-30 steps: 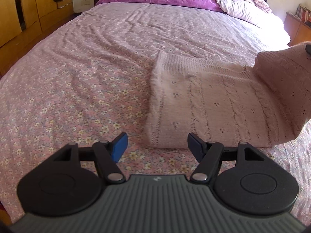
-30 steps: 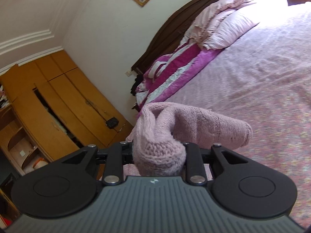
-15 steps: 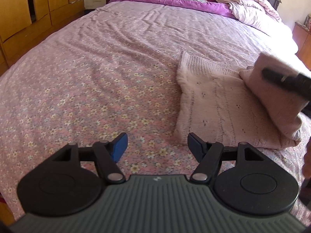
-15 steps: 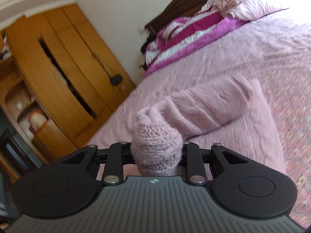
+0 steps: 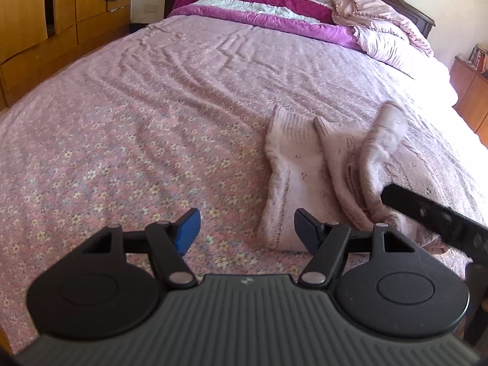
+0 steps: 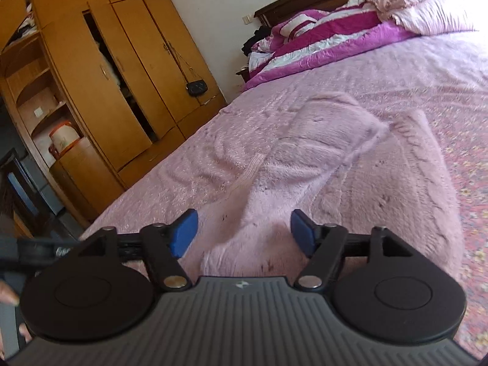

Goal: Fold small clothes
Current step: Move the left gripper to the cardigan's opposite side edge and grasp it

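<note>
A small pink knitted sweater lies folded on the flowered bed sheet; it also shows in the right wrist view, with a folded-over part on top. My left gripper is open and empty, low over the sheet at the sweater's near left corner. My right gripper is open and empty, just above the sweater's near edge. Part of the right gripper shows as a black bar at the sweater's right side in the left wrist view.
A striped magenta quilt and pink pillows lie at the bed's head. A wooden wardrobe with a hanging black purse stands left of the bed. A wooden cabinet stands at the right.
My right gripper lowered the sweater part it held onto the rest and opened, letting it go. The left gripper stayed open and shifted left of the sweater.
</note>
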Action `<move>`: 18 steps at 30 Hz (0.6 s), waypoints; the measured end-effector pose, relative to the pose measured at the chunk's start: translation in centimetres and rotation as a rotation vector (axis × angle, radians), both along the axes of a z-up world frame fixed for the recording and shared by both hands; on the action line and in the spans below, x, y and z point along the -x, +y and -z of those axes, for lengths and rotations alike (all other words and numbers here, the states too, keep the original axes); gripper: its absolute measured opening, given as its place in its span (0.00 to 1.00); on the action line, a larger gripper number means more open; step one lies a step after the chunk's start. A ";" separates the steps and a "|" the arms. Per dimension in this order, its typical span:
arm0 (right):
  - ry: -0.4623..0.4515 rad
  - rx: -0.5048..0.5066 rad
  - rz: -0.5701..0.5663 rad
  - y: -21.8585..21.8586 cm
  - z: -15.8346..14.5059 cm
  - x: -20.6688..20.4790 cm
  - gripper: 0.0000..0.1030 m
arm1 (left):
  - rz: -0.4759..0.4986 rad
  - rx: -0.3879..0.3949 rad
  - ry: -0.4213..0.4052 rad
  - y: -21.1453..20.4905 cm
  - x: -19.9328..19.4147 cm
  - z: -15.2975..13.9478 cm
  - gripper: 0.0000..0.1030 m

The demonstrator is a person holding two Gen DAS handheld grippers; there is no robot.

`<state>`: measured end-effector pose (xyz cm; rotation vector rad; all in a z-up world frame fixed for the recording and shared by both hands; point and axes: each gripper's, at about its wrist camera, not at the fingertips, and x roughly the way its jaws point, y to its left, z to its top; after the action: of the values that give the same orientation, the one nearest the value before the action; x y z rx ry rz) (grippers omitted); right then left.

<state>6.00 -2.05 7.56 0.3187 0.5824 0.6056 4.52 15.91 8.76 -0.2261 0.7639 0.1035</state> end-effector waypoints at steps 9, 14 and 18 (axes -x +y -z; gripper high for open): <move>-0.059 -0.013 0.106 -4.4 -1.3 4.2 0.83 | 0.064 0.081 -0.056 -2.0 -0.6 -0.9 0.67; -0.101 0.069 0.200 -6.4 -0.8 5.0 0.90 | 0.107 0.123 -0.045 -3.5 -2.5 -0.8 0.67; -0.097 0.074 0.252 -8.0 -0.1 5.0 0.94 | 0.128 0.181 -0.031 -4.4 -4.7 -0.1 0.67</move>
<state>1.04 -10.07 7.65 0.2863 0.4616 0.3536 9.21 11.55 8.86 -0.3494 0.7557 -0.0905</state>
